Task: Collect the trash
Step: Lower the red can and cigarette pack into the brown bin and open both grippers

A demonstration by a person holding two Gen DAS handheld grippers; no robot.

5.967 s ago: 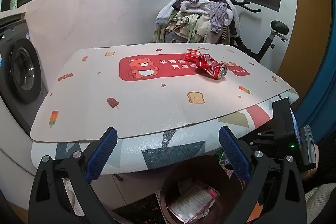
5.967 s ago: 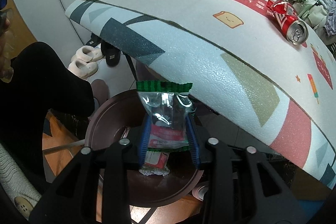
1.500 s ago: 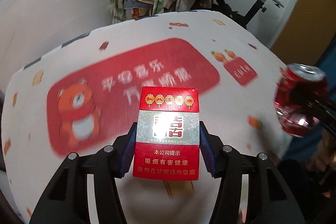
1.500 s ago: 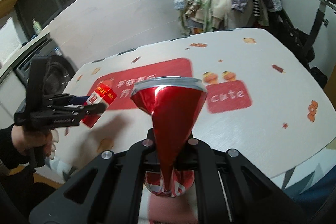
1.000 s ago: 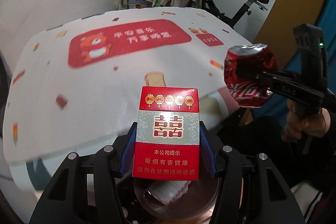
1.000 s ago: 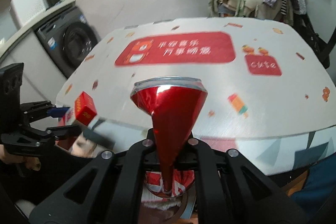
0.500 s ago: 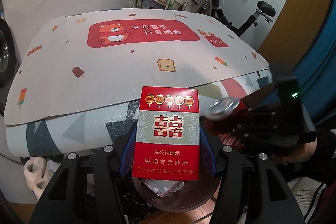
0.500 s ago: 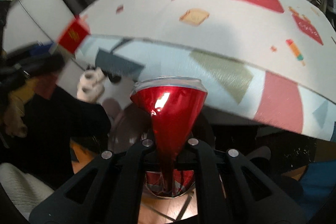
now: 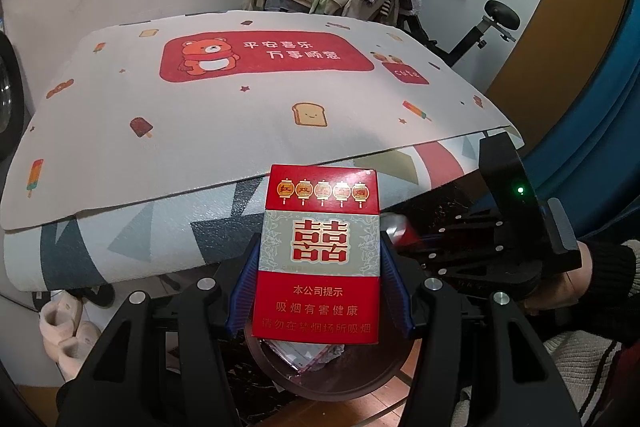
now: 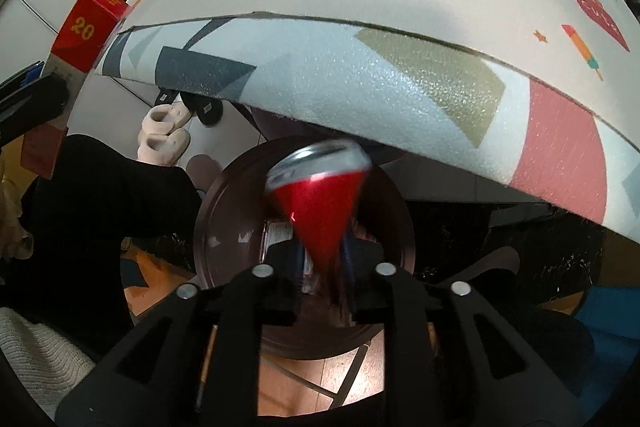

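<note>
The left claw (image 9: 318, 291) pinches a cardboard cigarette pack (image 9: 320, 253) upright between its blue ribbed pads (image 9: 243, 289), one against each narrow side. The pack is rectangular and glossy: a red top band with five gold lanterns, a pale grey middle carrying a large red double-happiness character, and a red base printed with 本公司提示 and 吸烟有害健康. In the right wrist view the pack's side face (image 10: 82, 33) shows a gold "20". The pack hangs off the counter's near edge, above a round, dark brown, shiny trash bin (image 9: 374, 381) with paper and wrappers inside.

The right claw (image 10: 322, 269) is spread, its fingers standing slightly off a crushed red aluminium can (image 10: 318, 195). The can is squashed into a cone, wide silver top uppermost and narrow end down between the fingers; it is blurred and tilted left, so I cannot tell whether it touches either finger. It sits directly over the trash bin (image 10: 208, 223), below the counter's near edge.

The counter (image 9: 224, 131) wears a smooth cream mat printed with toast, popsicles, a red panel with a bear, 平安喜乐 万事顺意, and a small "cute" tag. Beneath it, a pebbled foam mat (image 10: 344, 67) with grey, olive and red shapes droops over the near edge.
</note>
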